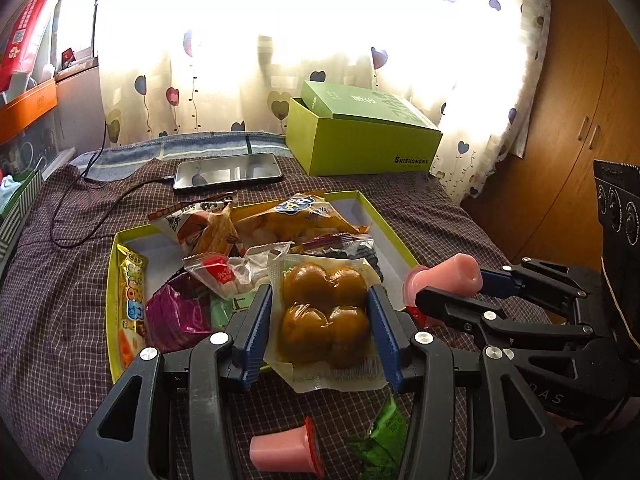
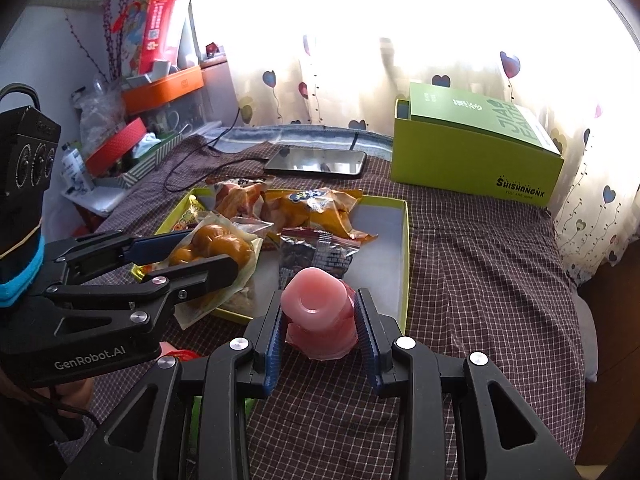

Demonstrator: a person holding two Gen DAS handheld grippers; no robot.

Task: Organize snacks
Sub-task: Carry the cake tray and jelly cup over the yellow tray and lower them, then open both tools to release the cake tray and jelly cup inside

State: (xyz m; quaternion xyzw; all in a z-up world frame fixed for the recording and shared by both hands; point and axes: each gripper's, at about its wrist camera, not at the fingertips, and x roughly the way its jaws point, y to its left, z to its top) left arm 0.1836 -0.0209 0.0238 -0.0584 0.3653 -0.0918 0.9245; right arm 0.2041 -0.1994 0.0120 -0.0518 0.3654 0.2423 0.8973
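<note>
Over the near edge of the shallow green tray [image 2: 402, 264] on the bed, both hands carry loads: the left hand-held gripper [image 1: 320, 330] is clamped on a clear packet of brown buns [image 1: 324, 320], its long axis running along the fingers. Beside it, the right hand-held gripper [image 2: 320, 330] pinches a pink jelly cup [image 2: 318, 312], base toward the camera. The tray's bare strip lies straight ahead of the right one, which looks the nearer.

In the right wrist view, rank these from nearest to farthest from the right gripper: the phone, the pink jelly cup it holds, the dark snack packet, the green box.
1. Pink jelly cup, held in the right gripper.
2. Dark snack packet, just beyond, in the tray.
3. Phone, past the tray, centre.
4. Green box, far right by the curtain; nearly level with the phone, so close to call.
</note>
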